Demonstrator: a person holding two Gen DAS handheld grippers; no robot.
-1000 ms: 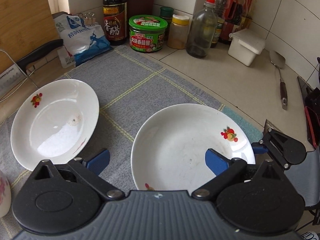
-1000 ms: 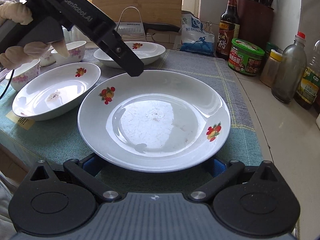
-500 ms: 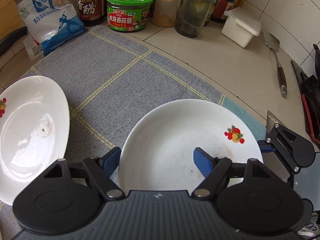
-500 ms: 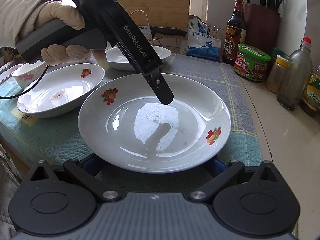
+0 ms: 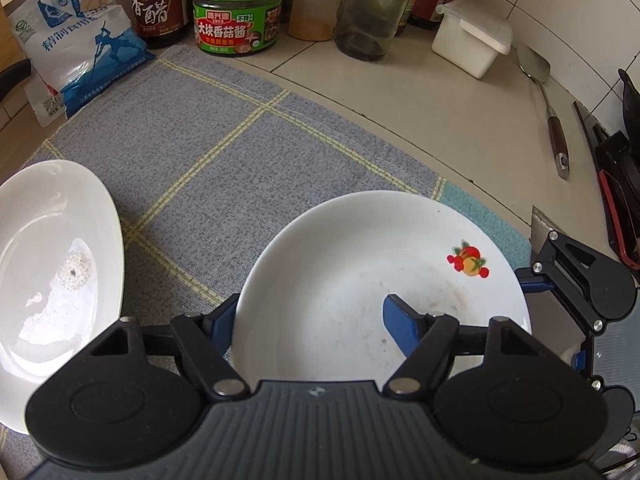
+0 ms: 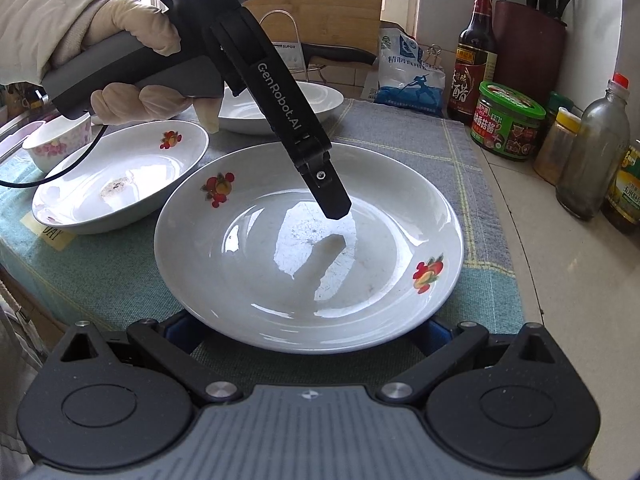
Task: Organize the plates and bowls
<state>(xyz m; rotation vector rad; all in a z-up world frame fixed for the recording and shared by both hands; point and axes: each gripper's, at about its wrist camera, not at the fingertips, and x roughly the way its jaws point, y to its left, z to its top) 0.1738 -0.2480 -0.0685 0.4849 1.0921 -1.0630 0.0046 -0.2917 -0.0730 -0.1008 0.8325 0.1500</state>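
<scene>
Left hand-held gripper [image 6: 336, 210] dips into the big plate [image 6: 256, 264] on the cloth [image 6: 472, 148].

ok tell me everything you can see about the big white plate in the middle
The plate is round, white and glossy, ceramic by its look, with a raised rim and two small red fruit prints on opposite sides. Its shallow well shows faint specks and smudges. It lies flat on the grey checked cloth. The left gripper straddles its rim, one finger inside the well and one outside, jaws just closing. The right gripper's fingers flank its near edge, apparently apart from it.

a home kitchen. sauce bottles [image 6: 476, 48] and a knife block [image 6: 528, 40] (scissors too) line the tiled counter [image 5: 460, 120].
</scene>
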